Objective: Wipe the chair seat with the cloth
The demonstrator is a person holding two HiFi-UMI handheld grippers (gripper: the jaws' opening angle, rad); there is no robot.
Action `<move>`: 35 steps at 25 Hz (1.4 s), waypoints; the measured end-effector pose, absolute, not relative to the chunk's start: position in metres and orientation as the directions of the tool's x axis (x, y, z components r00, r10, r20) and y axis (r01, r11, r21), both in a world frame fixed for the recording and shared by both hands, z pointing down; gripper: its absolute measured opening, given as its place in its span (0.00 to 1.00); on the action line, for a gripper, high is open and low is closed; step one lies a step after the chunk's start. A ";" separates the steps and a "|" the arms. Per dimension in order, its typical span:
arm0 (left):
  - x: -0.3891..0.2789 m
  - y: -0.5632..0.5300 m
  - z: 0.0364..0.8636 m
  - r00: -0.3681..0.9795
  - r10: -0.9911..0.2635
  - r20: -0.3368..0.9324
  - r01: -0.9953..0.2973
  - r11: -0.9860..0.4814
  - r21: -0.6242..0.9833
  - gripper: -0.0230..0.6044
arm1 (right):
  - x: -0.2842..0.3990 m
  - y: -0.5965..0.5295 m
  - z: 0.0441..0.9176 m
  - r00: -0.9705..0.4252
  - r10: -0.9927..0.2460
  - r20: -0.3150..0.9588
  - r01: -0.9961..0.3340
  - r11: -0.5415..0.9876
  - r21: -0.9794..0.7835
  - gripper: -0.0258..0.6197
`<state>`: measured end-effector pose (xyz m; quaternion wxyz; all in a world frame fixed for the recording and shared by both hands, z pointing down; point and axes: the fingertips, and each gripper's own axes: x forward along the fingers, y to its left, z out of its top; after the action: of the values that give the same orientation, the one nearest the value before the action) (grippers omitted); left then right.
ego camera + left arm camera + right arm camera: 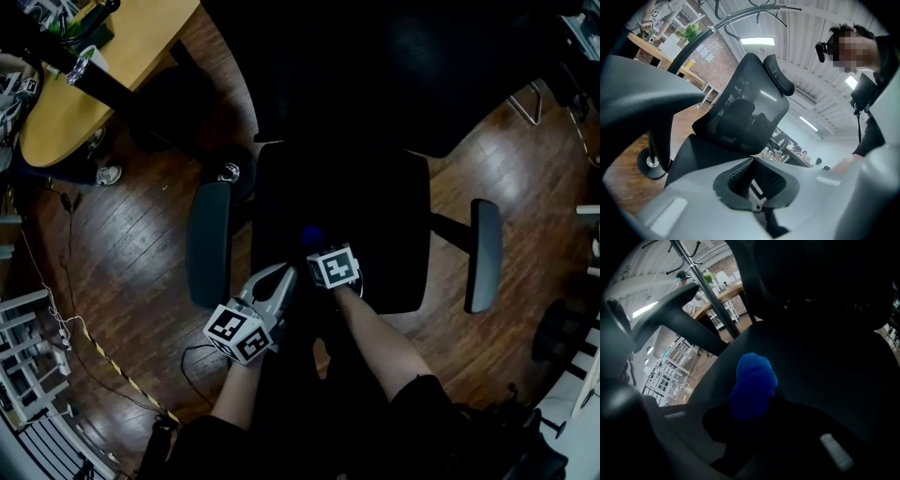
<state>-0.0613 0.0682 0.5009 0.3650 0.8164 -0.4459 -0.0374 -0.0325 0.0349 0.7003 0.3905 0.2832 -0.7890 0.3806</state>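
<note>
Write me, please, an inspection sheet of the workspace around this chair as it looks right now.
Surface: black chair seat, too dark to judge for dirt.
Job's things: blue cloth, bunched up, near the seat's front.
Clutter: nothing seen on the seat apart from the cloth.
Grippers: right gripper shut on the cloth over the seat; left gripper shut and empty, by the seat's front left edge.
Cables: a yellow-and-black striped line, cable or tape, crosses the floor at the left.
Surroundings: wooden floor; an armrest on either side of the seat; wooden table at upper left.
</note>
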 end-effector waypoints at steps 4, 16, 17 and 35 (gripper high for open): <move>-0.054 0.064 0.503 0.615 -0.741 0.270 -0.696 -0.348 0.628 0.02 | 0.042 0.030 0.710 -0.461 -0.177 0.869 -0.824 0.449 -0.346 0.10; -0.023 0.052 0.500 0.667 -0.693 0.274 -0.671 -0.400 0.624 0.02 | 0.199 0.027 0.691 -0.260 -0.257 0.931 -0.947 0.255 -0.194 0.10; -0.022 0.051 0.500 0.669 -0.691 0.274 -0.671 -0.402 0.623 0.02 | 0.201 0.027 0.694 -0.263 -0.258 0.930 -0.947 0.253 -0.198 0.10; -0.026 0.037 0.487 0.658 -0.716 0.232 -0.646 -0.379 0.662 0.02 | 0.065 -0.097 0.654 -0.409 -0.295 0.863 -0.868 0.418 -0.269 0.10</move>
<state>-0.0265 0.0370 0.4866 0.3763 0.8292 -0.4108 -0.0465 0.0649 -0.0969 0.6535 0.3814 0.3871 -0.7508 0.3756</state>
